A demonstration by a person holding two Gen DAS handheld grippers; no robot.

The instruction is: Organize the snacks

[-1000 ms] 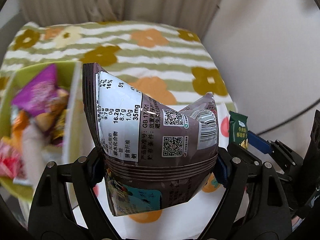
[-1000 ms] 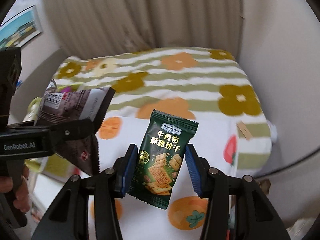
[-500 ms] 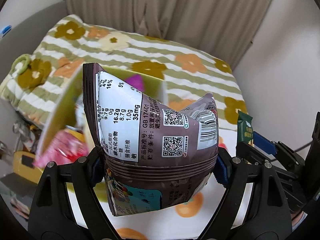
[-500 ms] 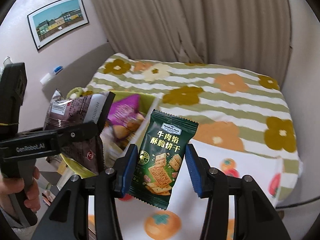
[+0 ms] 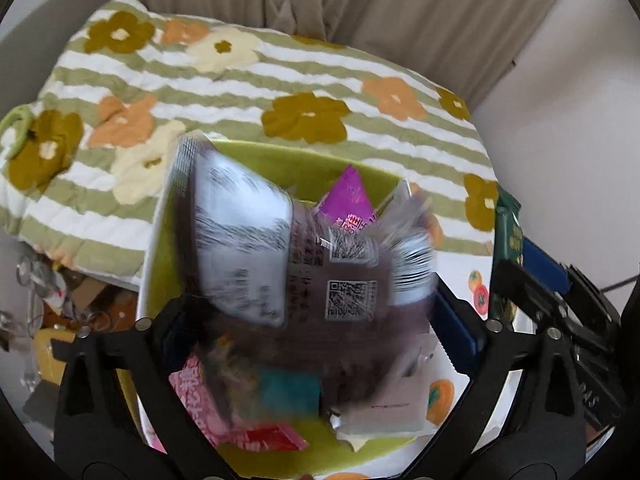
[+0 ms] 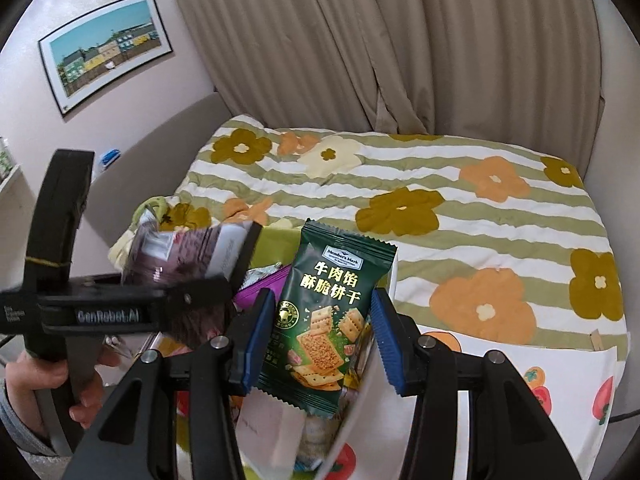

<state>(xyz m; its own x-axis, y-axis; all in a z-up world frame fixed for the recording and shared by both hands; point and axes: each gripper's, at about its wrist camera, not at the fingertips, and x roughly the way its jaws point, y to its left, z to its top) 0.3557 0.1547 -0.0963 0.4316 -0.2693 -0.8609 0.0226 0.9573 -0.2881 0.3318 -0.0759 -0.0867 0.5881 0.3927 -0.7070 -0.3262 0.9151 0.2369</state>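
Hovering over the green bin [image 5: 256,160] with both grippers. Left gripper [image 5: 316,324] – we see its jaws spread wide, brown snack bag [image 5: 320,264] motion-blurred between them, grip unclear. Right gripper [image 6: 316,340] pinches the green cracker packet [image 6: 324,320] upright above the bin's snacks.

Left claw [image 5: 312,320] spread wide; right claw [image 6: 316,336] clamped shut.
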